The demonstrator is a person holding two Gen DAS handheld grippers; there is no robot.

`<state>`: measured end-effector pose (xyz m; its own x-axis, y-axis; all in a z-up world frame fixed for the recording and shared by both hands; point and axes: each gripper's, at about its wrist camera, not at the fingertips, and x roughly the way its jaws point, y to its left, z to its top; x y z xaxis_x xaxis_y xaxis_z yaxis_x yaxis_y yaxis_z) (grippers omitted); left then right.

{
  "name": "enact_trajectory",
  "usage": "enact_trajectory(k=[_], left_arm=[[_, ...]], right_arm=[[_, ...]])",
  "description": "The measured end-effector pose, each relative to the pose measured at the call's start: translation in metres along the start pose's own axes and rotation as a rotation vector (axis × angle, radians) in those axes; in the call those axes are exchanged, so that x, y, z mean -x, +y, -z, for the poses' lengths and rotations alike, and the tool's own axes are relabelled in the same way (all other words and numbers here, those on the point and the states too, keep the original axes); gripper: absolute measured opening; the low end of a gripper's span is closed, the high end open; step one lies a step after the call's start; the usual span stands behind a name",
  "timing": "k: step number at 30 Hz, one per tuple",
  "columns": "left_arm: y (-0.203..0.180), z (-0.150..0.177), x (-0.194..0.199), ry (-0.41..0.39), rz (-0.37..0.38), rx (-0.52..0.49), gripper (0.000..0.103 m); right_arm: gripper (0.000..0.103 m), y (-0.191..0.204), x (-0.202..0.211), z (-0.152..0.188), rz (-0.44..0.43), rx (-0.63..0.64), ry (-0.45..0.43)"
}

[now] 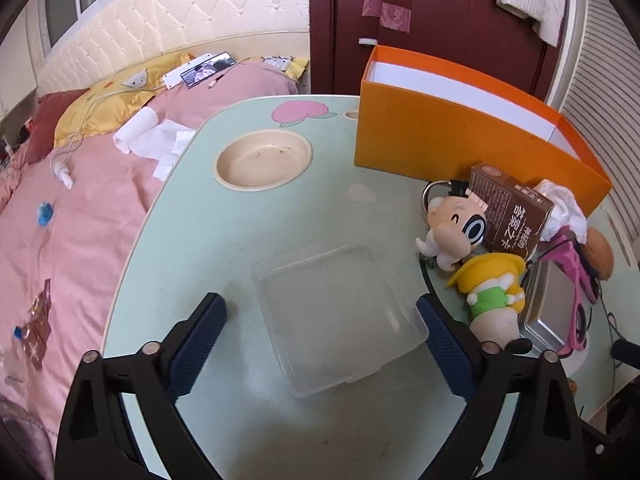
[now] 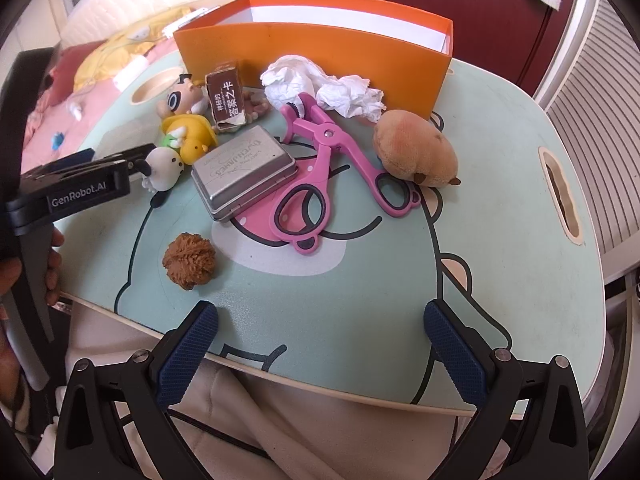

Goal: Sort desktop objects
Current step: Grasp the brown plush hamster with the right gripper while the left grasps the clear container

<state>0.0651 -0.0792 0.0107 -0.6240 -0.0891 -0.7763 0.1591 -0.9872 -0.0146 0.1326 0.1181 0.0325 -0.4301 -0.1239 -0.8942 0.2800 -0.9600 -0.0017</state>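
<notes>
A clear plastic box (image 1: 336, 320) lies flat on the mint-green table (image 1: 240, 220), between the fingers of my left gripper (image 1: 322, 314). The right pad is at the box's corner and the left pad stands clear of it, so the jaws are open. To its right are two cartoon figurines (image 1: 452, 228), a brown card box (image 1: 508, 208) and a metal tin (image 2: 244, 172). Pink scissors (image 2: 316, 184), a walnut (image 2: 188, 260), a brown plush (image 2: 416, 152) and crumpled tissue (image 2: 320, 88) lie before an orange box (image 2: 312, 56). My right gripper (image 2: 320, 320) hangs open over the table's front edge, holding nothing.
A bed with a pink cover (image 1: 80, 220) runs along the table's left side. The table has a round cup recess (image 1: 264, 160) and a handle slot (image 2: 560, 196). A hand (image 2: 52, 256) holds the left gripper at the table's left edge. A dark red door stands behind the orange box.
</notes>
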Motion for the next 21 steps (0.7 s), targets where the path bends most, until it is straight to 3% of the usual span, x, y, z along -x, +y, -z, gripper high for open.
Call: enact_trajectory(k=[2,7,9,11,13,16,21], left_arm=[[0.008,0.001,0.004,0.005,0.008,0.012,0.072],[0.024,0.005,0.025,-0.053,0.125,0.061,0.071],[0.025,0.0,0.039,-0.114,0.128,0.057,0.071],[0.024,-0.002,0.051,-0.161,0.139,0.049,0.071],[0.022,-0.003,0.052,-0.15,0.135,0.03,0.069],[0.022,-0.003,0.049,-0.134,0.144,0.032,0.067],[0.034,-0.006,0.053,-0.14,0.238,0.095,0.067]], right_arm=[[0.103,0.0,0.0,0.0,-0.001,-0.001,-0.001],[0.102,-0.005,0.006,0.004,-0.033,-0.024,-0.024],[0.083,-0.021,0.019,0.006,-0.101,-0.082,-0.087],[0.082,-0.04,0.035,0.008,-0.116,-0.142,-0.184],[0.083,-0.059,0.05,0.011,-0.101,-0.196,-0.289],[0.084,-0.077,0.047,0.012,-0.097,-0.241,-0.357],[0.084,-0.067,0.016,-0.01,-0.07,-0.229,-0.314]])
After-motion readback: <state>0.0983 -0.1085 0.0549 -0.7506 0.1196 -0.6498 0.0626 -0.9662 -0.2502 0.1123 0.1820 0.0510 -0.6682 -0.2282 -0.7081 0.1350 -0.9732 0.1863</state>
